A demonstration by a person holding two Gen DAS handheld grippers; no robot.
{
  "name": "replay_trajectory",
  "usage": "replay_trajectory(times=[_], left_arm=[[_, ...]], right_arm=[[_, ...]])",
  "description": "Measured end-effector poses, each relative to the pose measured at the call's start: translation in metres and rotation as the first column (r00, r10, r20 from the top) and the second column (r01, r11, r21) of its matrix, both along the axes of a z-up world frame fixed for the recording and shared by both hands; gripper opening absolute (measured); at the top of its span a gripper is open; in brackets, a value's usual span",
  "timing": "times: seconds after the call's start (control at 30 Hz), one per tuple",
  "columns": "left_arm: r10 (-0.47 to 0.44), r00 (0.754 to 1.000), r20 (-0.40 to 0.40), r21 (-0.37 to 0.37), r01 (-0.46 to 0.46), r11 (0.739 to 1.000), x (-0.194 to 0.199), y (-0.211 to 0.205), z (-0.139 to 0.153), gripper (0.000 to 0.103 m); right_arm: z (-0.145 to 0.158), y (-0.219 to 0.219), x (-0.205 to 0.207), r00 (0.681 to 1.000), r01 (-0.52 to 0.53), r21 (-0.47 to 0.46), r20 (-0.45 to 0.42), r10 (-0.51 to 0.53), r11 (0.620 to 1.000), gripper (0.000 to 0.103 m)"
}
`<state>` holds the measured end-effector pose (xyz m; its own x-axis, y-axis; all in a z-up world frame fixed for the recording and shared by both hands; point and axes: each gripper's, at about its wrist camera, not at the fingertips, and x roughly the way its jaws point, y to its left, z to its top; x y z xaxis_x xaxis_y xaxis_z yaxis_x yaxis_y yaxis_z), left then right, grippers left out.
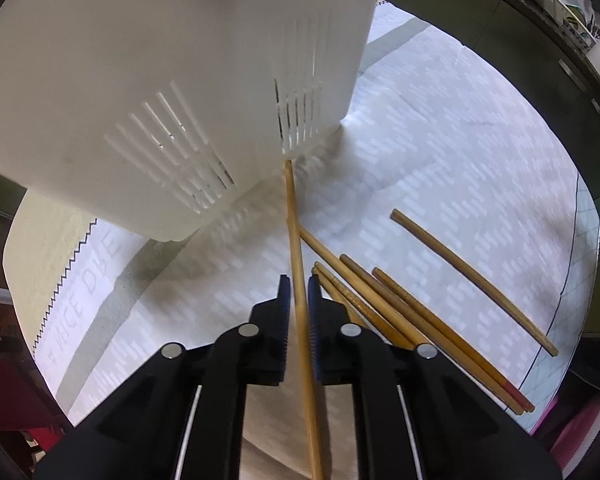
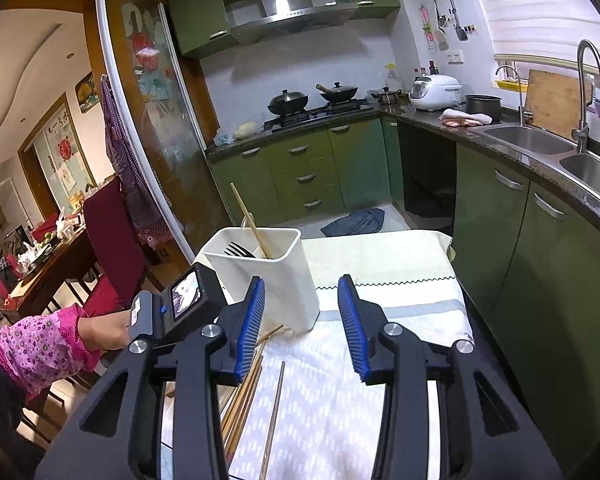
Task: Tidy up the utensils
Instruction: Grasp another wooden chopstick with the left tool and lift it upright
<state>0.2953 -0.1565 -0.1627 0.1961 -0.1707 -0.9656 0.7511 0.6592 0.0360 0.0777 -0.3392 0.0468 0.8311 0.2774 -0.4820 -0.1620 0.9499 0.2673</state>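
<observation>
Your left gripper (image 1: 299, 312) has its jaws nearly shut around one light wooden chopstick (image 1: 296, 256), apparently clamped, its tip touching the base of the white slotted plastic utensil holder (image 1: 172, 80). The loose brown wooden chopsticks (image 1: 420, 320) lie just beside it on the white patterned cloth (image 1: 440, 140). Your right gripper (image 2: 302, 320) is wide open, holding nothing, near the holder.

Daylight through my window blind (image 2: 540, 4) lights the kitchen evenly and brightly, my white utensil holder (image 1: 172, 80) is washed out pale with soft shadows under it, and both fisheye views bend and darken at the edges.
</observation>
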Motion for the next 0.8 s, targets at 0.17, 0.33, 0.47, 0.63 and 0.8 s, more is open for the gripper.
replay_trajectory(times=[0.17, 0.33, 0.47, 0.63, 0.8], left_arm=[[0.017, 0.999, 0.030, -0.044, -0.015, 0.999, -0.016, 0.015, 0.011, 0.006], [0.031, 0.997, 0.075, -0.148, -0.020, 0.989, -0.049, 0.042, 0.055, 0.006], [0.068, 0.985, 0.157, -0.273, -0.023, 0.962, -0.074, 0.061, 0.115, 0.006], [0.113, 0.965, 0.239, -0.388, -0.012, 0.922, -0.096, 0.065, 0.181, 0.006], [0.154, 0.947, 0.283, -0.462, -0.006, 0.887, -0.095, 0.064, 0.232, 0.006]], right_arm=[[0.003, -0.005, -0.006, 1.000, 0.001, 0.016, 0.009, -0.002, 1.000, 0.038], [0.005, -0.005, -0.013, 1.000, -0.008, 0.026, 0.014, 0.008, 1.000, 0.038], [0.006, -0.004, -0.018, 1.000, -0.013, 0.033, 0.022, 0.012, 0.999, 0.038], [0.008, -0.002, -0.024, 0.999, -0.018, 0.039, 0.028, 0.017, 0.999, 0.038], [0.006, -0.009, -0.030, 1.000, -0.006, 0.048, 0.026, 0.005, 0.999, 0.038]])
